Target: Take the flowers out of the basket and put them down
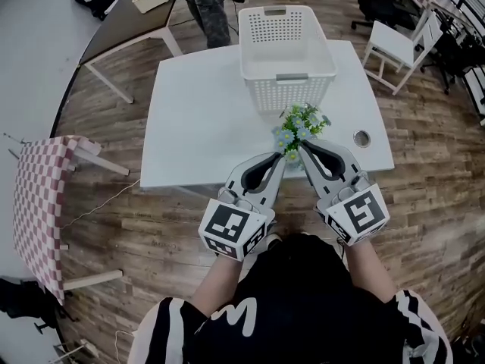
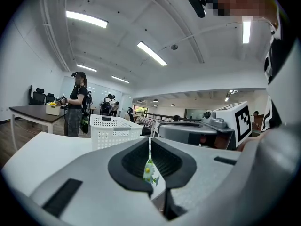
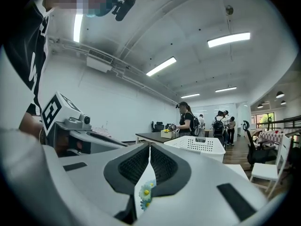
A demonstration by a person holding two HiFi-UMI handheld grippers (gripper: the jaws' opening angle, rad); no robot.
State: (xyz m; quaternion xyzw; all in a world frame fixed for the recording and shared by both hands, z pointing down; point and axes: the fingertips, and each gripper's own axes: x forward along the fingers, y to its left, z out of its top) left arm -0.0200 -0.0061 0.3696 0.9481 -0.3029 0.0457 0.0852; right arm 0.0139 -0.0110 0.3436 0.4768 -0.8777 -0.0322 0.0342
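Observation:
The small bunch of blue and white flowers (image 1: 301, 123) is out of the white basket (image 1: 286, 48), on the white table (image 1: 204, 120) just in front of it. My left gripper (image 1: 282, 158) and right gripper (image 1: 301, 149) meet tip to tip at the near end of the bunch. The left gripper view has the left gripper (image 2: 149, 139) with jaws together and a daisy (image 2: 149, 171) showing through the gap below them. In the right gripper view the right gripper (image 3: 149, 147) is shut too, with blossoms (image 3: 146, 192) under it. No stem shows between either pair of pads.
A round metal hole cover (image 1: 361, 138) sits on the table's right side. White chairs (image 1: 398, 48) stand to the right, a checkered-cloth table (image 1: 42, 203) to the left, and a dark desk (image 1: 121, 21) with a person beside it behind the basket.

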